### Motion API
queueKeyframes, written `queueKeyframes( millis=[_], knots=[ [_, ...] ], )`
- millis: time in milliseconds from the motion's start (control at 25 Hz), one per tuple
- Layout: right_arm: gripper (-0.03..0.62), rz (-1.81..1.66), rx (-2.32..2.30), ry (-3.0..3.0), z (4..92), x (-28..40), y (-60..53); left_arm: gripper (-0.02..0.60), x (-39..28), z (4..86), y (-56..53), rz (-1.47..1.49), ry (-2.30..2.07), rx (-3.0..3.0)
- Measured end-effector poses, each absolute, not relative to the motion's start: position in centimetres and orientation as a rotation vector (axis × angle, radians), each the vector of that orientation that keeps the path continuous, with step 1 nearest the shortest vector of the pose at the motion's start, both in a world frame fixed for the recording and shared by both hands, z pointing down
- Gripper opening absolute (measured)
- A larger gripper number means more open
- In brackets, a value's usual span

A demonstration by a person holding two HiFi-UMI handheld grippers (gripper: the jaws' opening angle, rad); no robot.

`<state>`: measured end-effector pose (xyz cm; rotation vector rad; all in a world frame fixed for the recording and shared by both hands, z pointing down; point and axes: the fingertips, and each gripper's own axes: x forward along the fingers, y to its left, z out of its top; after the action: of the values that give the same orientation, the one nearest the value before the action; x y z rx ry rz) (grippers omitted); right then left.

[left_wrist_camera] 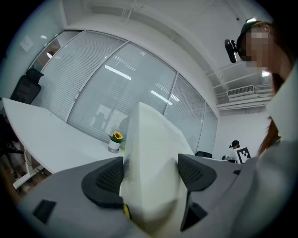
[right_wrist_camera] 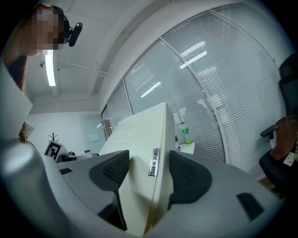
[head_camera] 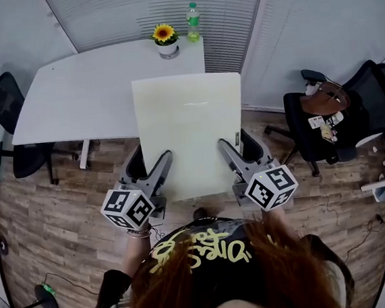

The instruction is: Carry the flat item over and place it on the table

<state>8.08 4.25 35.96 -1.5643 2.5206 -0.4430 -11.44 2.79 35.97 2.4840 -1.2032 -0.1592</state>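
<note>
A pale cream flat panel (head_camera: 190, 133) is held level above the wooden floor, its far edge overlapping the near edge of the white table (head_camera: 85, 92). My left gripper (head_camera: 158, 165) is shut on the panel's near left edge, and my right gripper (head_camera: 227, 150) is shut on its near right edge. In the left gripper view the panel (left_wrist_camera: 156, 158) fills the gap between both dark pads. The right gripper view shows the panel (right_wrist_camera: 146, 153) edge-on between the pads, with a small metal fitting (right_wrist_camera: 153, 163) on its rim.
A potted sunflower (head_camera: 165, 39) and a green bottle (head_camera: 193, 21) stand at the table's far right corner. A black office chair (head_camera: 341, 118) with a bag is at the right, another chair (head_camera: 5, 107) at the left. A fan base (head_camera: 47, 292) sits on the floor lower left.
</note>
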Motion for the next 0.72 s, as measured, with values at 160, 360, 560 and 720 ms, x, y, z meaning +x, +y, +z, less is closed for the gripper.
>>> queueKeyframes(
  millis=[160,360,560,720],
  knots=[
    [0.264,-0.438,-1.553,2.532,35.8,7.7,3.3,0.365,-11.8,35.9,2.1,-0.165,-1.216,2.477],
    [0.264,-0.440,-1.523,2.547,35.6,7.5,2.8,0.367,-12.1,35.5,2.0,-0.172,-1.244,2.470],
    [0.264,-0.440,-1.513,2.553,35.7,7.3,2.4,0.367,-12.3,35.6,1.9,-0.174,-1.261,2.458],
    [0.264,-0.459,-1.513,2.556,36.0,7.0,2.4,0.365,-12.5,35.9,1.8,-0.162,-1.262,2.453]
  ],
)
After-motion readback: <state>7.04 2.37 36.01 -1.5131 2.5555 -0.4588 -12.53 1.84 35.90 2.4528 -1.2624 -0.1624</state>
